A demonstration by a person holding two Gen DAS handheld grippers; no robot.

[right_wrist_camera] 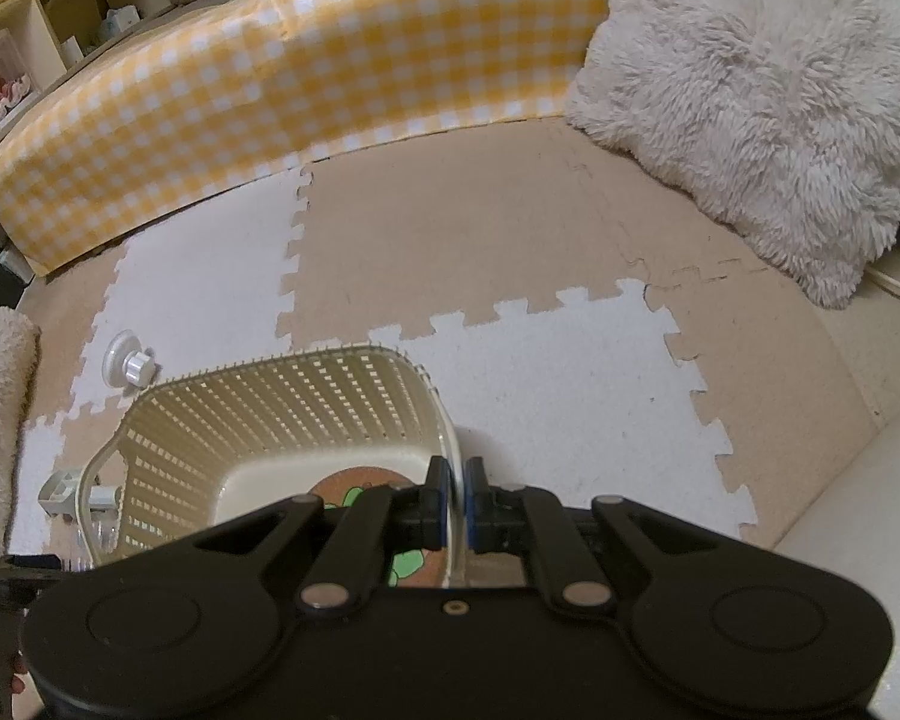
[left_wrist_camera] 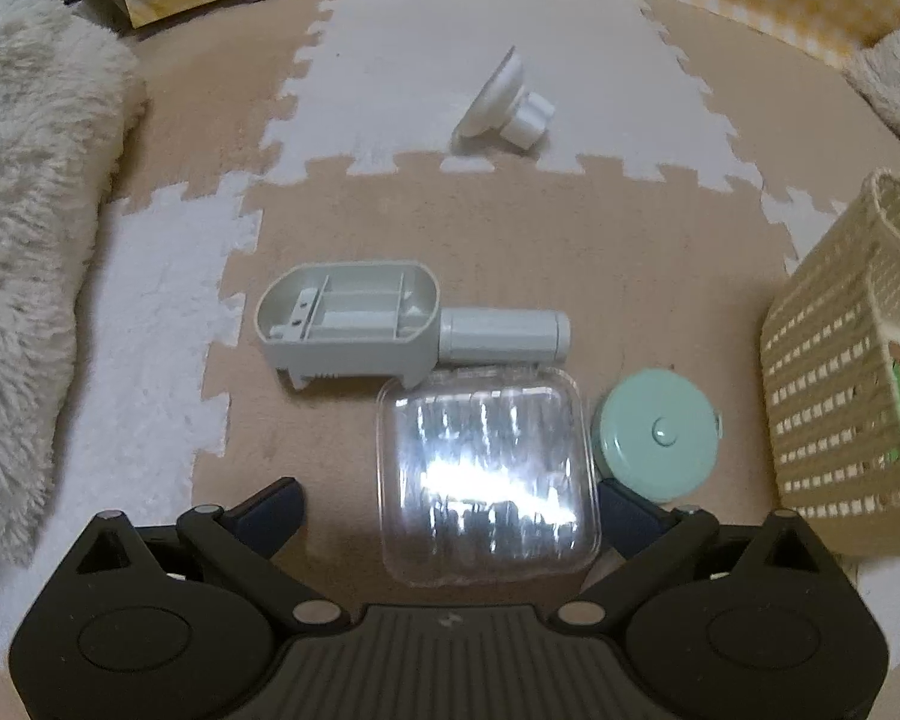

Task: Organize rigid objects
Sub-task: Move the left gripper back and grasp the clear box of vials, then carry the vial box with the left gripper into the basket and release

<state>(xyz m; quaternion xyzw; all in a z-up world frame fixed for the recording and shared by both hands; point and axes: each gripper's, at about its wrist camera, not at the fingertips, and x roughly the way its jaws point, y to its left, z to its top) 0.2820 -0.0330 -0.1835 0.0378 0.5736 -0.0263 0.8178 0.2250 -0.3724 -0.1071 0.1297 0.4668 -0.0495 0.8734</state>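
My left gripper (left_wrist_camera: pixel 450 507) stands open over the floor mat, its jaws wide on either side of a clear plastic case (left_wrist_camera: pixel 486 474). The case lies close to the right finger (left_wrist_camera: pixel 624 510) and apart from the left one. Behind the case lies a grey plastic housing with a cylinder end (left_wrist_camera: pixel 354 324). A mint round tape measure (left_wrist_camera: pixel 654 435) sits right of the case. A white suction knob (left_wrist_camera: pixel 504 102) lies farther back. My right gripper (right_wrist_camera: pixel 457 504) is shut on the rim of the cream lattice basket (right_wrist_camera: pixel 282 414), whose bottom shows a cartoon sticker.
The basket (left_wrist_camera: pixel 840 384) stands at the right edge of the left wrist view. Fluffy cushions (left_wrist_camera: pixel 24 240) (right_wrist_camera: pixel 762 102) flank the mat. A yellow checked bumper (right_wrist_camera: pixel 306 72) runs along the back. The white knob (right_wrist_camera: pixel 127 363) lies left of the basket.
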